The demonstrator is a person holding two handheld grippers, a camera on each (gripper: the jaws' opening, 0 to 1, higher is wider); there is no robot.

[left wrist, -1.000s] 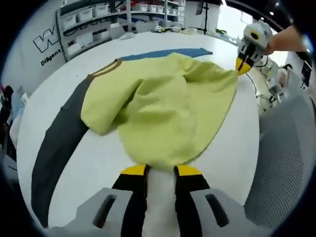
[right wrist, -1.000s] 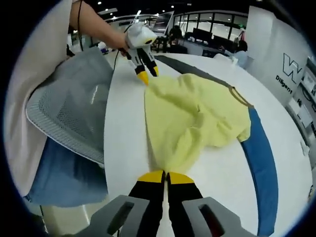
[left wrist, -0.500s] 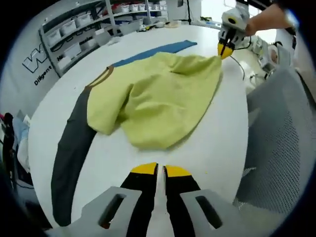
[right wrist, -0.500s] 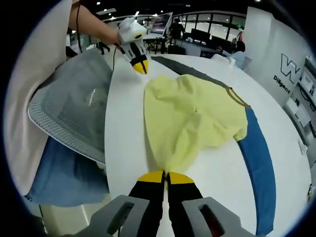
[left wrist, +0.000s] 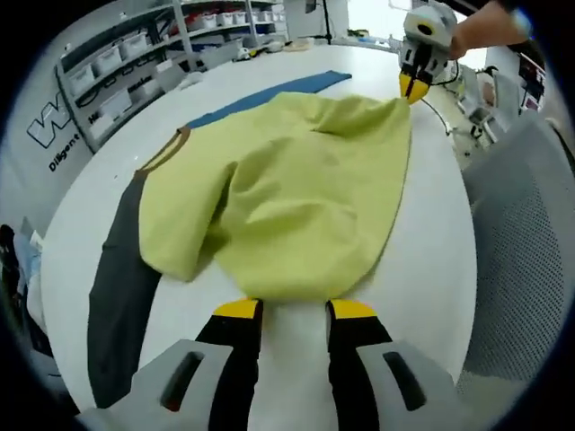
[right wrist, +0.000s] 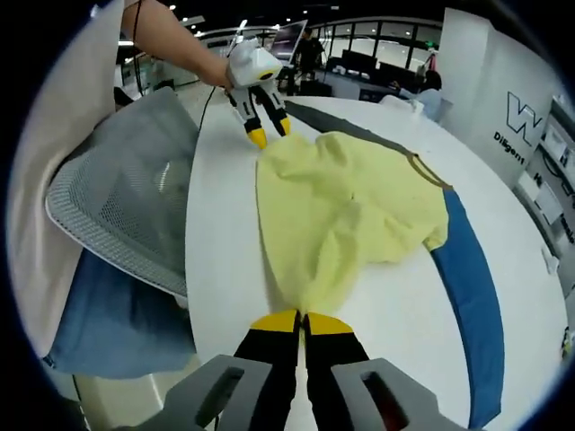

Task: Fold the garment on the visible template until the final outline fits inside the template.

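Yellow-green shirt [left wrist: 287, 197] lies rumpled over the blue-and-grey template [right wrist: 467, 296], one hem between the left gripper [left wrist: 295, 310]'s parted jaws. Right gripper [right wrist: 301, 319]'s jaws pinch the opposite corner. A mesh chair [right wrist: 126, 206] stands beside the white counter [right wrist: 216, 269].

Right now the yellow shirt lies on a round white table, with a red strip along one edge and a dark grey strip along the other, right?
Nearly. The strip is blue, not red, as the right gripper view shows. The yellow shirt does lie on the round white table, with the dark grey strip along its other edge.

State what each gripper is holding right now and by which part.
The right gripper is shut on the yellow garment at its near edge. The left gripper is open at the opposite edge, gripping nothing.
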